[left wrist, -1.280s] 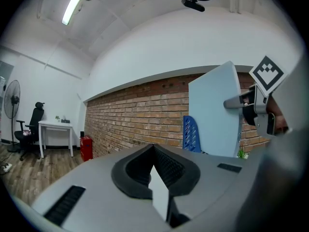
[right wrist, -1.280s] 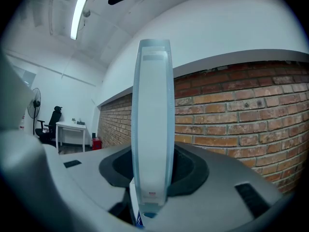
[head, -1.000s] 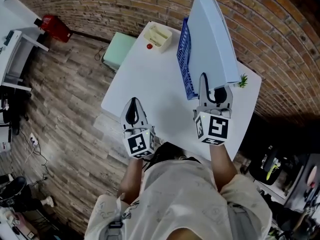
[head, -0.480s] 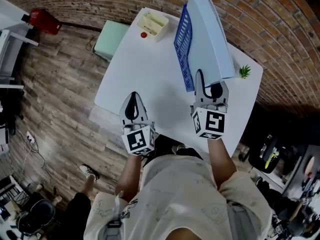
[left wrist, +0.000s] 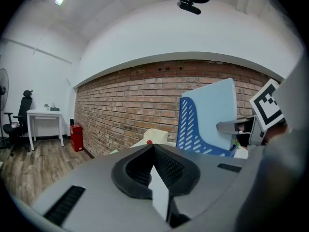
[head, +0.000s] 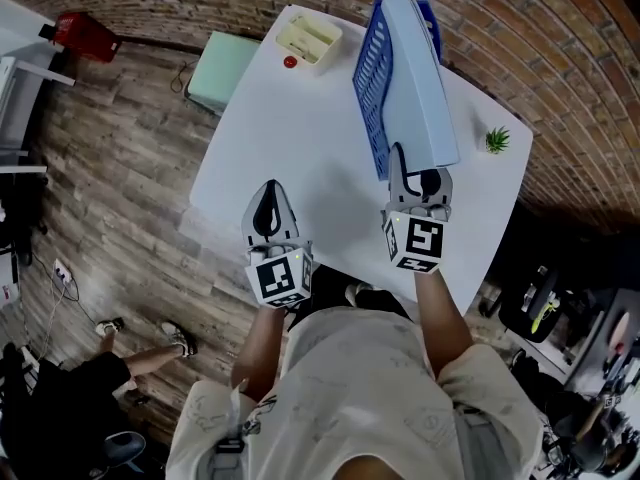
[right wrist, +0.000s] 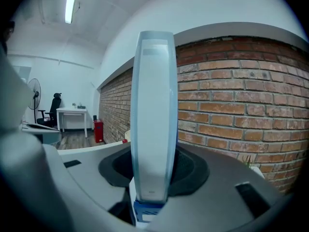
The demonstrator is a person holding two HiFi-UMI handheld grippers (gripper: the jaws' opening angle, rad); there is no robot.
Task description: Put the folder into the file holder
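Left gripper (head: 268, 198), centre-left of the head view: jaws together, empty. Right gripper (head: 420, 175), right of centre: jaws clamped on the folder (head: 418, 88) edge.

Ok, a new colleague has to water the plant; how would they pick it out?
Find the white table by the brick wall. Near its right-hand corner in the head view, right of the blue file holder and pale folder, stands a tiny plant. It is the only green, spiky thing on the tabletop.
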